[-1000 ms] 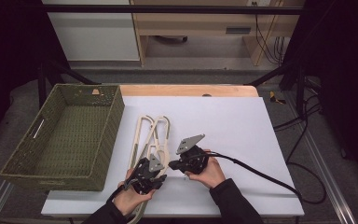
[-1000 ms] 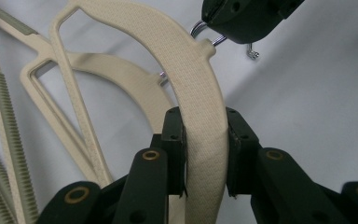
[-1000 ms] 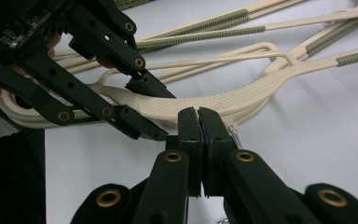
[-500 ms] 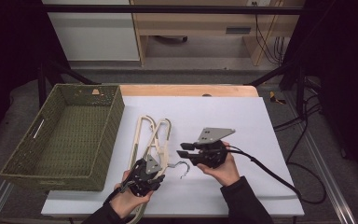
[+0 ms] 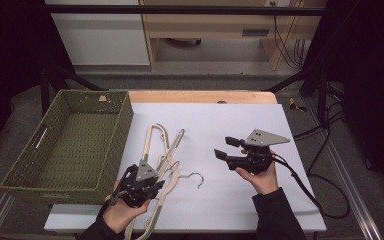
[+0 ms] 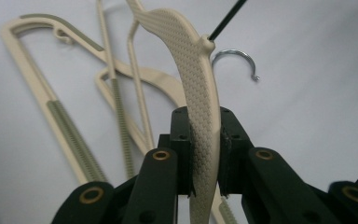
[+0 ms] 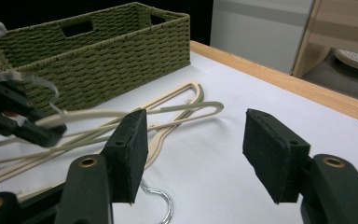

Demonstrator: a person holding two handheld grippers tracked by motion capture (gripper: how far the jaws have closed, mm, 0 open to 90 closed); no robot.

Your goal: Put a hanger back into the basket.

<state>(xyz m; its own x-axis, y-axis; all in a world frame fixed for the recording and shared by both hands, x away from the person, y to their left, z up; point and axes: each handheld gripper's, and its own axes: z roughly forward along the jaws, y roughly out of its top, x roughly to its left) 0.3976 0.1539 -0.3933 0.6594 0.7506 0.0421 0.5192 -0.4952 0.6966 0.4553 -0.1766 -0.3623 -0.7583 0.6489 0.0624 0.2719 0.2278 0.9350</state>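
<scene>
Several cream hangers lie overlapped on the white table sheet, beside the basket. My left gripper is shut on one cream hanger, pads clamping its textured shoulder; its jaws have just been closing on it. That hanger's metal hook curls just past the jaws, and shows as a hook over the sheet. My right gripper hovers to the right of the hangers; its jaws have just been opening, with nothing between them. In the right gripper view the gripper faces the hangers and the left gripper.
A green woven basket stands at the table's left, seen as a basket in the right gripper view. A wooden strip runs along the table's far edge. A black cable trails from the right gripper over the right side.
My right gripper let go at the hangers, opened, and moved up and to the right. My left gripper rose a little with the hanger, and the metal hook swung out to the right.
</scene>
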